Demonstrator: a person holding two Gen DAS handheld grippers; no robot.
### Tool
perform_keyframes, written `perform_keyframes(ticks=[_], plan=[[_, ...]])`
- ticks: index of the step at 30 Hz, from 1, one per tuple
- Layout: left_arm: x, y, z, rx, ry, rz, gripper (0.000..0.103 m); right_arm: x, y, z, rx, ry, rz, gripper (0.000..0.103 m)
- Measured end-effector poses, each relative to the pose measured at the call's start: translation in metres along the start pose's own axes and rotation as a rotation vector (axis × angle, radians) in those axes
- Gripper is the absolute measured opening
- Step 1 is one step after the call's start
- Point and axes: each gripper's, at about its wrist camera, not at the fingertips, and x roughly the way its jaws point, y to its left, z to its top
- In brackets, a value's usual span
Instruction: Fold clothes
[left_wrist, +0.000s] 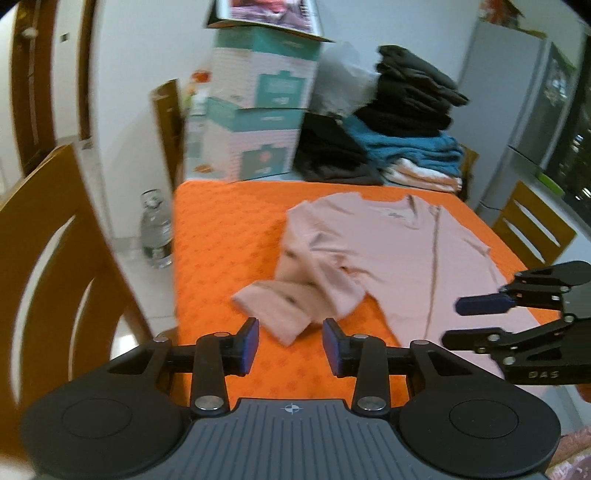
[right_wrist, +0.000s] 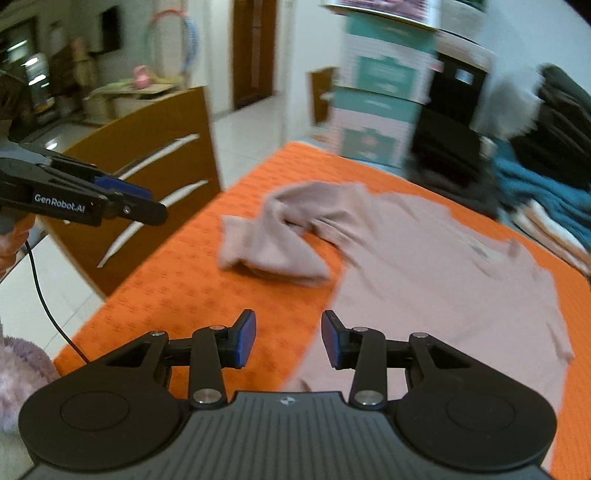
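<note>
Both of our claws hang above the near end of the orange table cover (left_wrist: 221, 229), and neither holds anything. Our left gripper (left_wrist: 290, 345) has its blue pads (left_wrist: 250, 345) spread apart, with bare cloth below the gap; our right gripper (right_wrist: 288, 339) is likewise spread wide, its pads (right_wrist: 246, 339) empty.

Just ahead of the left claw lies the cuff of the pink shirt's sleeve (left_wrist: 280, 306), doubled back on itself in a loose bunch. Ahead and to the right of that claw, the pink long-sleeved shirt (left_wrist: 399, 251) is spread flat, neckline at the far end. From the right claw, the shirt body (right_wrist: 443, 280) sits ahead and to the right, its hem reaching in under the right finger, while the bunched sleeve (right_wrist: 273, 247) lies ahead and slightly left.

Well beyond the shirt, a stack of folded clothes (left_wrist: 406, 140) in dark, teal and pale layers stands at the far end of the table, with stacked boxes (left_wrist: 258, 110) to its left. Wooden chairs (left_wrist: 48, 266) flank the table, and a clear water bottle (left_wrist: 157, 229) stands on the floor left of the left claw.
</note>
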Motion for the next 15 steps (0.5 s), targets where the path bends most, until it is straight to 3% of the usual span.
perform_keyframes(ticks=[7, 15], plan=[[-0.025, 0.014, -0.018, -0.067, -0.005, 0.059, 0.041, 0.039, 0.035, 0.036, -0.141, -0.022, 0.103, 0.044], [-0.045, 0.020, -0.037, -0.104, 0.003, 0.127, 0.043, 0.106, 0.061, 0.062, -0.215, 0.015, 0.088, 0.044]])
